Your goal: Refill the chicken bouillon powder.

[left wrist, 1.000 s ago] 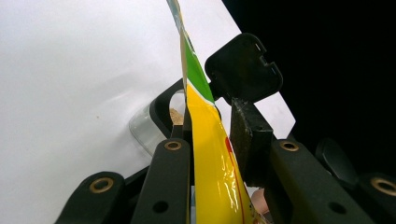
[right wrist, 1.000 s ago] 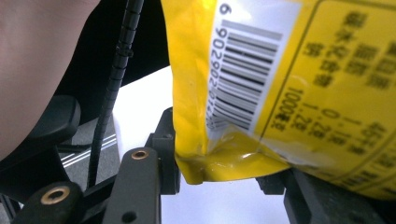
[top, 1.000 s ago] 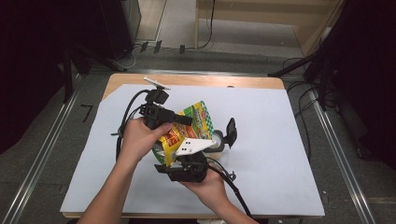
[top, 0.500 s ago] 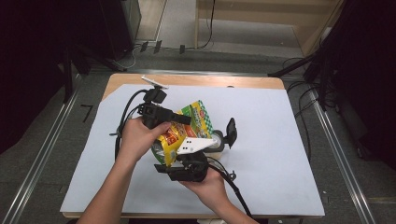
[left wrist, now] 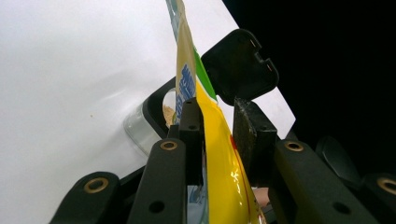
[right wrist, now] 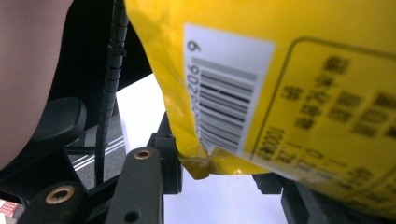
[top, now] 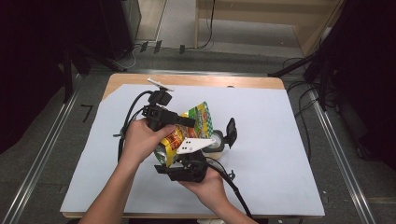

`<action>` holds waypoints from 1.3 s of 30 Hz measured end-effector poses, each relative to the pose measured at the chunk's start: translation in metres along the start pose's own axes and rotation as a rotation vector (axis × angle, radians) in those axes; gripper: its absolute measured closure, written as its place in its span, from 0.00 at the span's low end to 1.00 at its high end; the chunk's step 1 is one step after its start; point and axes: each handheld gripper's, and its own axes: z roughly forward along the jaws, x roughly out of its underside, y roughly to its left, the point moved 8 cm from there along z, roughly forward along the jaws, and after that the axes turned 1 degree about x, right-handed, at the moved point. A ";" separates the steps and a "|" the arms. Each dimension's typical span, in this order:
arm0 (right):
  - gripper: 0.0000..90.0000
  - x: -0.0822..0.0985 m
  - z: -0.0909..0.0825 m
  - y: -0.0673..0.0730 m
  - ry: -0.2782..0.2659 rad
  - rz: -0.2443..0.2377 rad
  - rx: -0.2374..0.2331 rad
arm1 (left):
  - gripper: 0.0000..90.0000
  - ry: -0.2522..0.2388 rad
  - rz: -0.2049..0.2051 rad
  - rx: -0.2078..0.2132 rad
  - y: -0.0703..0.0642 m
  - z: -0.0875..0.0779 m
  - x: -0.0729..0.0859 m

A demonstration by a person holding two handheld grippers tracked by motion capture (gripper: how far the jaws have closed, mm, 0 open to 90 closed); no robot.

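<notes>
A yellow and green snack pouch [top: 200, 115] is held above the table's middle, and my left gripper [top: 183, 123] is shut on it from the left. In the left gripper view the pouch [left wrist: 218, 154] stands edge-on between the two pads. Just beyond it is a small clear jar [left wrist: 139, 134] with its black flip lid [left wrist: 239, 65] open. In the high view the jar [top: 218, 139] sits right of the pouch, at the tips of my right gripper [top: 205, 151]. The pouch's barcoded lower corner [right wrist: 280, 70] hangs in front of the right gripper [right wrist: 219, 172] and hides what is between its jaws.
A white sheet [top: 271, 140] covers most of the wooden table [top: 187, 80]. Black cables [top: 126, 116] trail from both grippers over the sheet. Metal rails and dark floor border the table on both sides.
</notes>
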 end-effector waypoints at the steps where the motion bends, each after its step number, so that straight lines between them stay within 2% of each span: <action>1: 0.69 0.000 0.000 0.000 0.001 -0.002 0.001 | 0.83 0.001 -0.004 0.002 0.000 0.000 0.000; 8: 0.70 0.002 0.002 -0.001 0.007 -0.020 0.009 | 0.83 -0.003 -0.008 0.018 -0.004 -0.001 0.000; 16: 0.71 0.002 0.002 -0.001 0.006 -0.015 0.009 | 0.82 -0.005 -0.012 0.033 -0.006 -0.001 0.000; 24: 0.70 0.002 0.002 -0.002 0.002 0.002 0.002 | 0.82 -0.013 -0.009 0.015 -0.005 0.000 -0.001; 28: 0.70 -0.001 0.000 0.000 -0.006 -0.005 0.007 | 0.82 -0.023 -0.013 -0.001 -0.001 -0.002 -0.002; 35: 0.70 -0.008 -0.005 0.003 -0.027 0.008 -0.004 | 0.82 -0.035 -0.030 0.016 0.002 -0.005 -0.006; 39: 0.70 -0.009 -0.005 0.003 -0.036 0.020 -0.011 | 0.81 -0.022 -0.020 0.015 0.002 -0.005 -0.007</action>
